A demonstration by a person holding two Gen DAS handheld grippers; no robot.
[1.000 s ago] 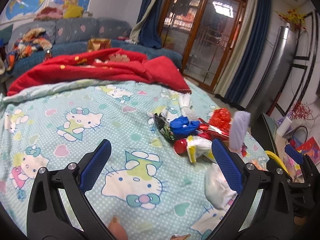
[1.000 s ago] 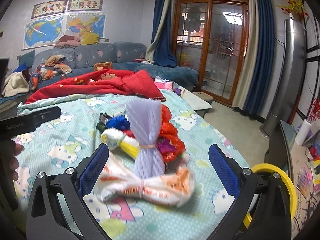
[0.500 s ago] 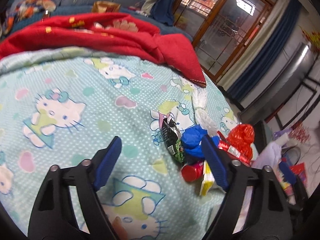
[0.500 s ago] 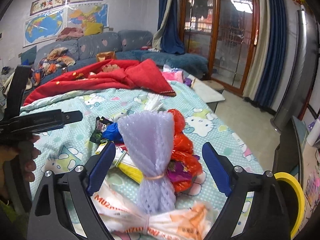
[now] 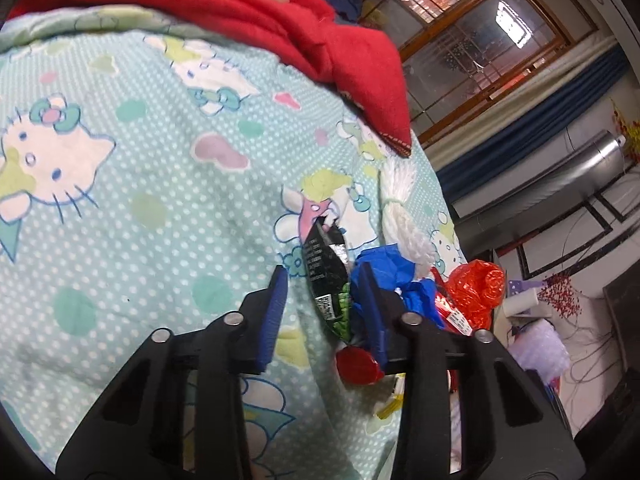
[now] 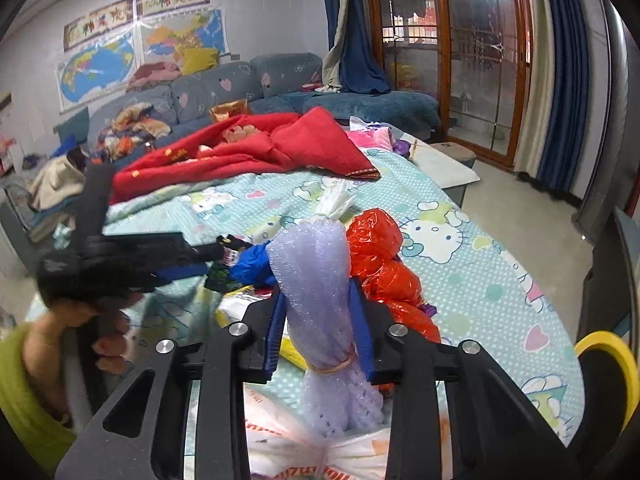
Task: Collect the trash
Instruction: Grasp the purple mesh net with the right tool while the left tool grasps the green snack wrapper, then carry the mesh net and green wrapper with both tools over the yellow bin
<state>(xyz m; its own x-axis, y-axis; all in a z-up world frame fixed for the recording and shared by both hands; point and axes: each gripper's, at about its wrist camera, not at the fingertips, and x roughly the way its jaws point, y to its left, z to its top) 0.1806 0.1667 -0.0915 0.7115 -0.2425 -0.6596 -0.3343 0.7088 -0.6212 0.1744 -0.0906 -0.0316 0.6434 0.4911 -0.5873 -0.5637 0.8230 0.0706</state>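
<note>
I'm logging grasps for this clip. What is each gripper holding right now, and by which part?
The right gripper clamps the purple foam net around its middle, above the rubber band. The left gripper straddles the black-green wrapper, not yet closed.

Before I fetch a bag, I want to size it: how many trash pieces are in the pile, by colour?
Purple: 1, foam net, between the right gripper jaws
Red: 2, crumpled bag, round lid
Blue: 1, wad
Black-green: 1, wrapper
White: 2, foam net, printed bag
Yellow: 1, packet
Total: 8 visible
</note>
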